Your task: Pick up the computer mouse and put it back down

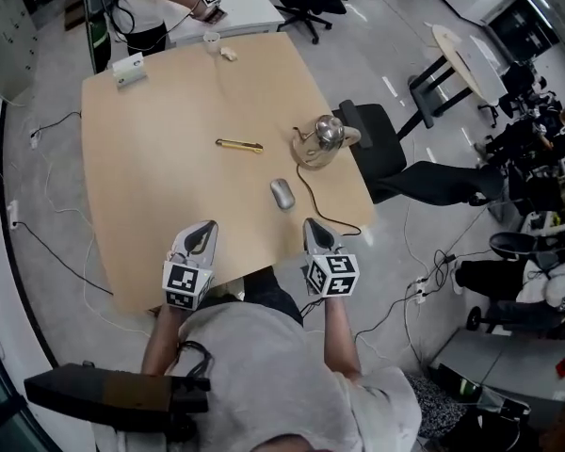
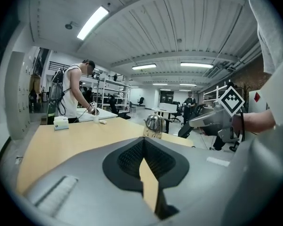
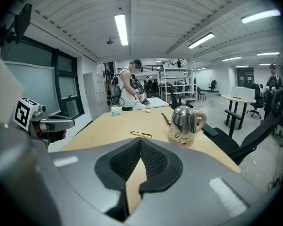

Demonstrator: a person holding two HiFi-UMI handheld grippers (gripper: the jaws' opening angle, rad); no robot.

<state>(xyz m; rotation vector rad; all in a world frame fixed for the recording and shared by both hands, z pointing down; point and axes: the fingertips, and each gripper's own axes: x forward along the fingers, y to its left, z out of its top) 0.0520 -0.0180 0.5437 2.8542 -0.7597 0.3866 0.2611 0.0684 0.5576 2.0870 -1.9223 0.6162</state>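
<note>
Silver-grey and oval, the computer mouse (image 1: 282,194) lies flat on the pale wooden tabletop (image 1: 160,186), toward its right side. A thin black cable (image 1: 311,198) curls past it toward the right edge. The mouse is apart from both tools.

Just beyond it stands a polished steel kettle with a beige handle (image 1: 328,137). To the left of that kettle lies a slim yellow pen-like stick (image 1: 239,145).

Nearer the person, the right tool (image 1: 313,226) hangs over the tabletop's near edge, a little short of the mouse and slightly to its right. Its jaws are pressed together with nothing between them. The left tool (image 1: 205,228) hangs level with it, well apart from the mouse on the left, its jaws likewise together and empty.

At the far end sit a small white box (image 1: 129,69) and a pale cup (image 1: 211,41). There another person (image 1: 155,3) bends over a neighbouring white table (image 1: 245,3). A black office chair (image 1: 386,149) stands at the tabletop's right side.
</note>
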